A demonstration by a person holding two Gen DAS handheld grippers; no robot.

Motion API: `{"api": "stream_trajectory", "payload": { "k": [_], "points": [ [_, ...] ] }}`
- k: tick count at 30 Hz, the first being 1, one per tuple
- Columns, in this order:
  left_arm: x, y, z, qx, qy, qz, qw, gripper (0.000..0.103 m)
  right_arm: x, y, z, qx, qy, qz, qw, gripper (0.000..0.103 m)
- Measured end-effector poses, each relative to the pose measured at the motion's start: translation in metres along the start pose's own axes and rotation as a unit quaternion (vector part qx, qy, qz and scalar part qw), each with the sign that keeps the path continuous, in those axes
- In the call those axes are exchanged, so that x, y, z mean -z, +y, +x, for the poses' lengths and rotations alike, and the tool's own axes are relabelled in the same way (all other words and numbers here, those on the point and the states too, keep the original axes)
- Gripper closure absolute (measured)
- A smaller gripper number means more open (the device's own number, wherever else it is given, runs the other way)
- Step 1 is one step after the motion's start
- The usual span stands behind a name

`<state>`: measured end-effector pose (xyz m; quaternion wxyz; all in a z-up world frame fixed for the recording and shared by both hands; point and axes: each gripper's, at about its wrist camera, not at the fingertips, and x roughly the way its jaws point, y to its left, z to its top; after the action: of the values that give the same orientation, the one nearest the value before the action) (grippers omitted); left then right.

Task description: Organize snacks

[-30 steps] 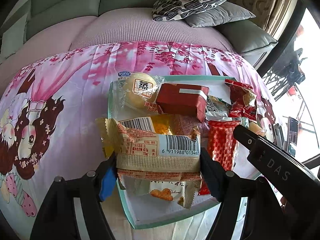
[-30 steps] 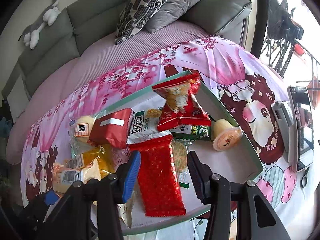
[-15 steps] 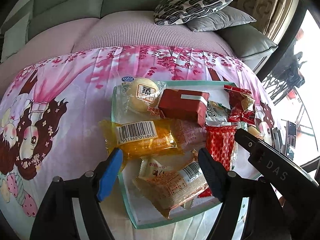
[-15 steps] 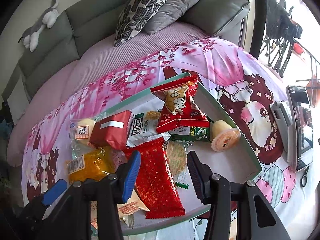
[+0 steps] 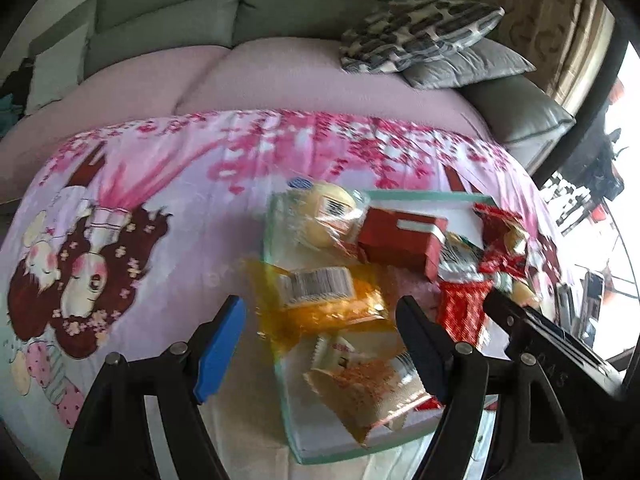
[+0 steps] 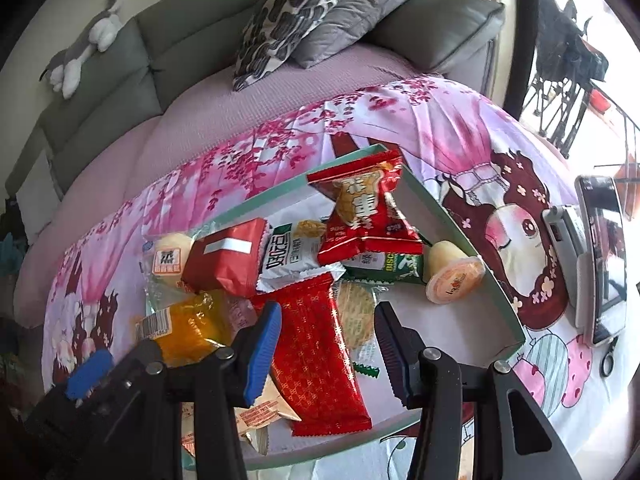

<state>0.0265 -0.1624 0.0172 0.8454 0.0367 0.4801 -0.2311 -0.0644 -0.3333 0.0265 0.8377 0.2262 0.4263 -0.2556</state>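
Pink cartoon-print cloth (image 6: 460,128) covers the table, with a grey sofa (image 5: 168,12) and two cushions (image 6: 292,12) behind. Shallow tray (image 6: 472,240) with a green rim sits on the cloth and carries the snacks.

Tray contents, right wrist view: red packet (image 6: 368,216) propped at the far edge; jelly cup (image 6: 452,276) on its side near the right edge; white packet (image 6: 296,252) and green biscuit packet (image 6: 384,268) mid-tray; red box (image 6: 224,260) beside a wrapped bun (image 6: 168,256) at the far left corner; yellow packet (image 6: 188,328) overhanging the left edge; long red packet (image 6: 320,352) running toward the near edge.

Left tongs (image 5: 320,344): jaws wide apart, holding nothing, above the yellow packet and a tan packet (image 5: 368,392) at the near left corner. Left view is motion-blurred.

Right tongs (image 6: 328,348): jaws wide apart, empty, straddling the long red packet from above; contact cannot be told.

Phone (image 6: 604,256) lies on the cloth beyond the tray's right edge.
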Motion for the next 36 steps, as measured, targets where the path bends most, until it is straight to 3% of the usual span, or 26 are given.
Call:
{"api": "stream_trajectory", "payload": {
  "k": [9,13,15,22,27,36],
  "points": [
    [-0.008,0.045,-0.005,-0.059,-0.023,-0.077,0.995,0.023,0.002,0.016,0.002,-0.023,0.001,-0.032,0.999,0.038],
    [-0.008,0.06,-0.003,-0.071,-0.027,-0.101,0.9921,0.012,0.004,0.021,0.003,-0.026,0.001,-0.045,0.999,0.033],
    [-0.007,0.065,-0.002,-0.062,-0.027,-0.112,0.9914,0.011,0.004,0.023,0.004,-0.028,0.001,-0.049,0.998,0.029],
    [-0.007,0.061,0.0,-0.058,-0.03,-0.108,0.9919,0.005,0.005,0.026,0.006,-0.03,-0.002,-0.056,0.998,0.018],
    [-0.006,0.063,0.001,-0.063,-0.03,-0.114,0.9911,0.003,0.006,0.026,0.004,-0.036,-0.013,-0.057,0.998,0.0],
    [-0.006,0.069,0.002,-0.074,-0.024,-0.119,0.9898,0.003,0.006,0.031,0.005,-0.045,-0.015,-0.068,0.997,0.0]
  ]
}}
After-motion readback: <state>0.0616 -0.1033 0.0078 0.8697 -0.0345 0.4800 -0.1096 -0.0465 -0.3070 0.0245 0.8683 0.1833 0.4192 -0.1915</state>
